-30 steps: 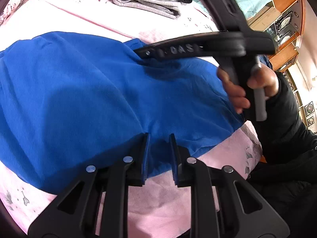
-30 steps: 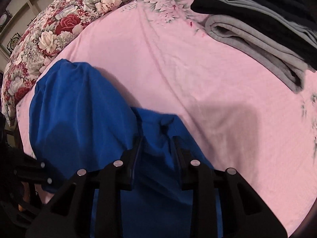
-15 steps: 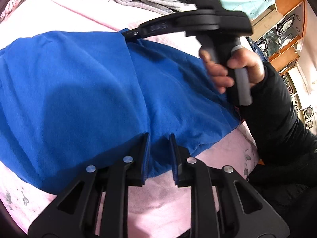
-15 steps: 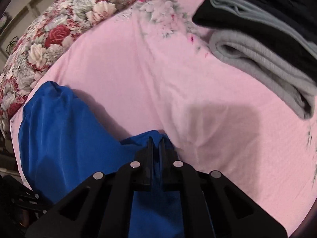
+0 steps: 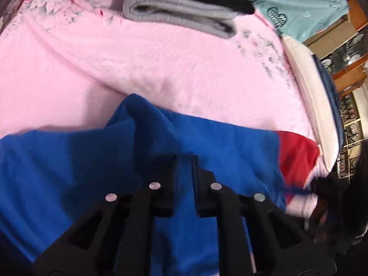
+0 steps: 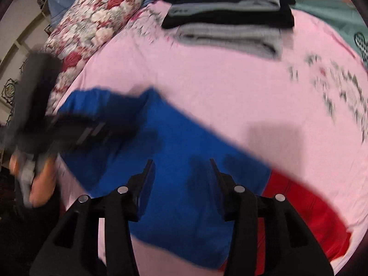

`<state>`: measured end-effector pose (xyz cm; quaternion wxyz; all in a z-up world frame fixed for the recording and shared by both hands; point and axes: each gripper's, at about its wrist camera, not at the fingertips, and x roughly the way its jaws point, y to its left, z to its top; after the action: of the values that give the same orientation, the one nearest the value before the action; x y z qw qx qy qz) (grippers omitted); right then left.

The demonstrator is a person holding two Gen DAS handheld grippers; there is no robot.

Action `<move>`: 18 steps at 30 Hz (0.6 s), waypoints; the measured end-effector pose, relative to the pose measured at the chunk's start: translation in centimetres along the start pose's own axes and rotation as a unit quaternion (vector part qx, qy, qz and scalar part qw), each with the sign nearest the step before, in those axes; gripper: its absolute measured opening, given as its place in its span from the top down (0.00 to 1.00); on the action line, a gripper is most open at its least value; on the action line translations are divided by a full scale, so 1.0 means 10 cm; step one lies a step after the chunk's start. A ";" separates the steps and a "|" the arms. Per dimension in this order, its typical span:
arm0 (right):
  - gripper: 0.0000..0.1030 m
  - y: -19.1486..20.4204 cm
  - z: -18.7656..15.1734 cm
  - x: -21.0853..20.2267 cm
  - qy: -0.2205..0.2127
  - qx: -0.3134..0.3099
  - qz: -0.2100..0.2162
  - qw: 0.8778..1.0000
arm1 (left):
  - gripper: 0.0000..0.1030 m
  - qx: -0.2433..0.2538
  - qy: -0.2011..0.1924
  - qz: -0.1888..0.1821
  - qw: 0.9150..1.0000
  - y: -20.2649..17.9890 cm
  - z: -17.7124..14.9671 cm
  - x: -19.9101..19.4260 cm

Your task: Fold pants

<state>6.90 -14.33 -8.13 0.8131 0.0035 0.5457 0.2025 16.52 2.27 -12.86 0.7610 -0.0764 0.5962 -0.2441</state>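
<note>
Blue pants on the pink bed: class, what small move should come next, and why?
Probably lower the left claw and let go. It is pinched on a raised ridge of the blue pants, while the right claw has just been opening and hovers open above them, gripping nothing. That settles the fold onto the bed.

- The left gripper (image 5: 184, 161) is built of matte black plastic, with two flat pads on angular arms pierced by triangular cut-outs.
- Four round silver screws are set across its arms.
- The right gripper (image 6: 181, 164) is made alike, with four matching silver screws.
- A grey handle is seen, blurred, in the left hand (image 6: 36, 184).
</note>
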 end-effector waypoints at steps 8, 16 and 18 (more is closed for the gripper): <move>0.80 0.25 -0.53 0.00 -0.033 0.027 0.052 0.998 | 0.95 -0.001 -0.006 0.000 1.000 0.08 0.09 0.11; 0.65 0.29 -0.54 0.33 0.028 0.065 0.080 0.994 | 0.95 0.012 -0.021 -0.006 1.000 0.09 0.10 0.07; 0.52 0.18 -0.52 0.07 -0.015 0.086 0.092 0.992 | 0.91 0.011 -0.041 -0.008 0.999 0.08 0.00 -0.12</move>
<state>1.89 -13.53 -10.46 0.7958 0.1269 0.5461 0.2291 16.57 3.50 -12.17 0.7837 -0.0830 0.5609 -0.2536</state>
